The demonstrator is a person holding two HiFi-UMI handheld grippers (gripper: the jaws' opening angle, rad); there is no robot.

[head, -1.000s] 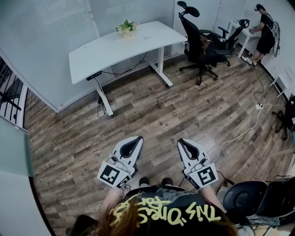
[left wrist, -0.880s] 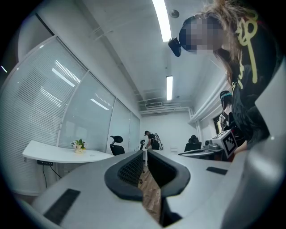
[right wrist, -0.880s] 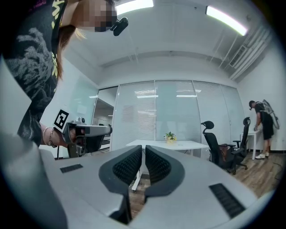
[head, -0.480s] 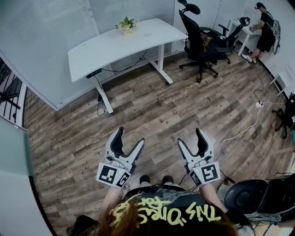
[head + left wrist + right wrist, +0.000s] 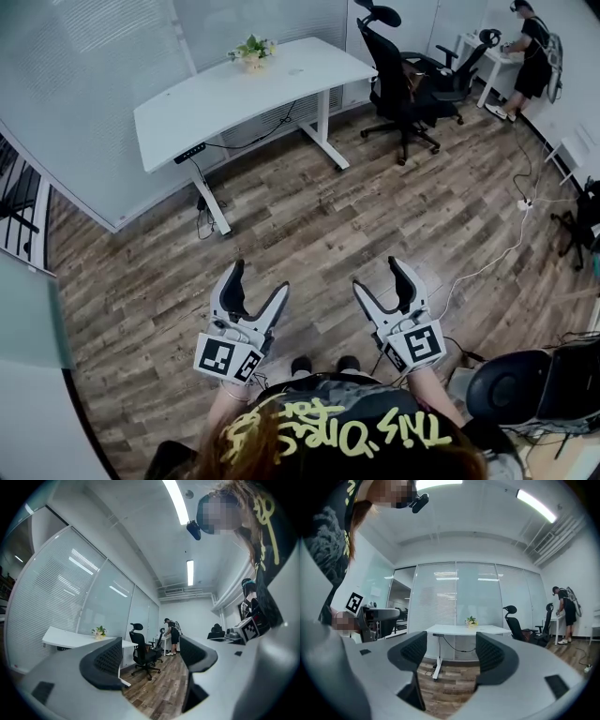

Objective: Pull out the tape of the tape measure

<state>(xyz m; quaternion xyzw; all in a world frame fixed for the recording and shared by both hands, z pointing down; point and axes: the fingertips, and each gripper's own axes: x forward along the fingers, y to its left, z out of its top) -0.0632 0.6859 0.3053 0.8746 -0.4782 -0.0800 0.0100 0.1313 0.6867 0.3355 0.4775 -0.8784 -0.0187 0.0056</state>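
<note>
No tape measure shows clearly in any view. In the head view, my left gripper and right gripper are held side by side in front of the person's body, above the wooden floor, pointing toward the white desk. Both have just been opening, and now both stand open with nothing between the jaws. The left gripper view looks past its own open gripper at an office chair. The right gripper view looks past its open gripper at the desk.
A small flower pot stands on the desk's far edge. Two black office chairs stand at the back right, where a person stands at another desk. A white cable runs across the floor. A black chair is at my lower right.
Both grippers were shut a second ago and now stand open. The left one has drifted slightly left.
</note>
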